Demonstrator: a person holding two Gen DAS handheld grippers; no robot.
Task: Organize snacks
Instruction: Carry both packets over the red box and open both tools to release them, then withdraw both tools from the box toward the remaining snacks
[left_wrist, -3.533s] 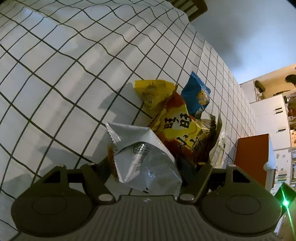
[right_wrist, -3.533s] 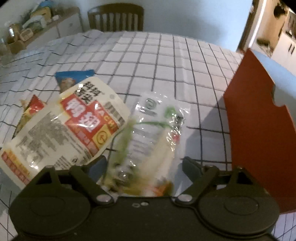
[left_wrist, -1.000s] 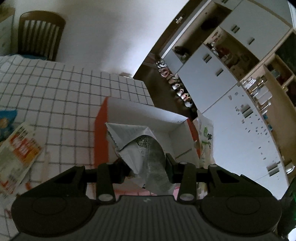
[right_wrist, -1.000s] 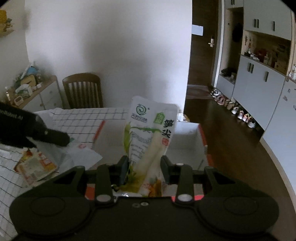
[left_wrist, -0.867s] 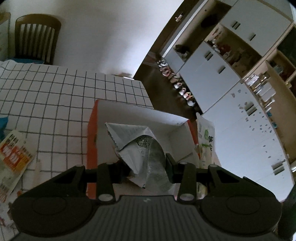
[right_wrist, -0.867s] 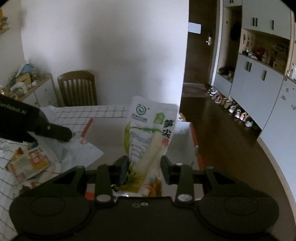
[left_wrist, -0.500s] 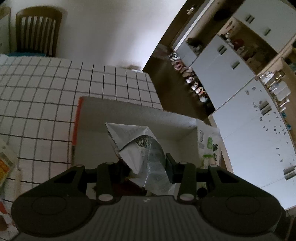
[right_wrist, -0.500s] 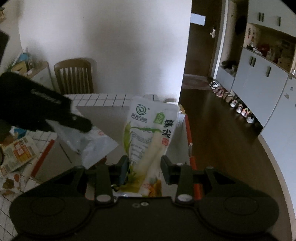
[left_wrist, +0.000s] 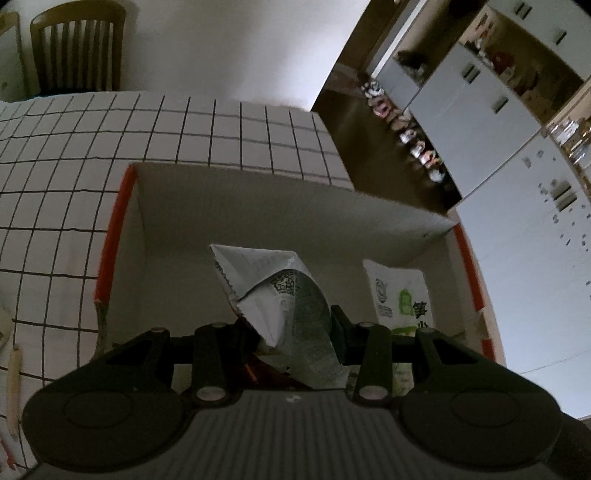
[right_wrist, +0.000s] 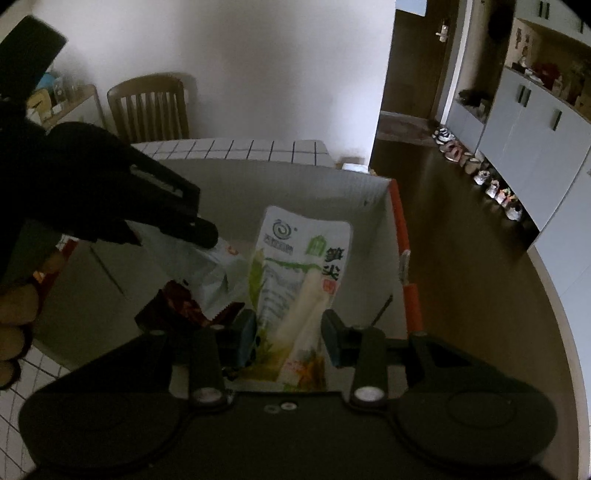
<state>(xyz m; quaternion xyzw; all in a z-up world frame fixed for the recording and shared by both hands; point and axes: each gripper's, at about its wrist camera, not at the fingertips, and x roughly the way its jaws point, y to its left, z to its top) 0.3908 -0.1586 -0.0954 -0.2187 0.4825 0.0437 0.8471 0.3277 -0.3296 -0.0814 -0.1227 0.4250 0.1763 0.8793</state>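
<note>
Silver packet (left_wrist: 284, 295) pinched in left jaws, bamboo-shoot pouch (right_wrist: 299, 273) in right

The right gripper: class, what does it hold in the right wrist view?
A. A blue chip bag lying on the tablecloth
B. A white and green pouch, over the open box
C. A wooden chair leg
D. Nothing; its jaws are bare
B: the right gripper has its jaws closed on the white and green pouch, which hangs over the inside of the orange-edged box.
</note>
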